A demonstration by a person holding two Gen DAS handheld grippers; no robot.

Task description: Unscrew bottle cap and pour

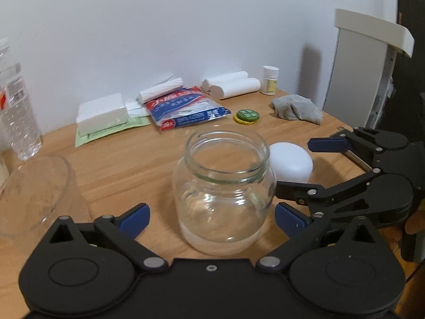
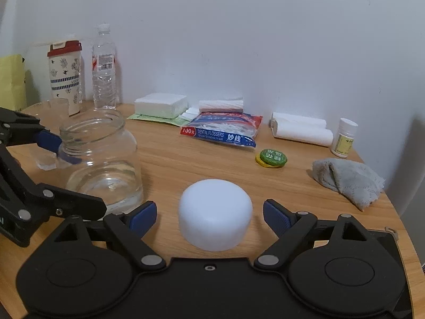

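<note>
A clear glass jar (image 1: 224, 194) stands upright and uncapped on the wooden table, with a little clear liquid at the bottom. My left gripper (image 1: 212, 219) is open, its blue pads on either side of the jar's lower body, not touching. The jar's white cap (image 2: 215, 214) rests on the table to the right of the jar (image 2: 102, 159). My right gripper (image 2: 209, 218) is open, with its pads apart from the cap on both sides. The cap (image 1: 290, 163) and the right gripper (image 1: 300, 179) also show in the left wrist view. A clear glass cup (image 1: 34, 194) stands left of the jar.
Along the wall stand a plastic water bottle (image 2: 104, 71), a patterned tumbler (image 2: 65, 75), tissue packs (image 2: 160, 105), a floss bag (image 2: 223, 130), paper rolls (image 2: 301, 130) and a pill bottle (image 2: 344, 138). A green tin (image 2: 272, 157) and grey cloth (image 2: 348, 180) lie right. The table edge curves near right.
</note>
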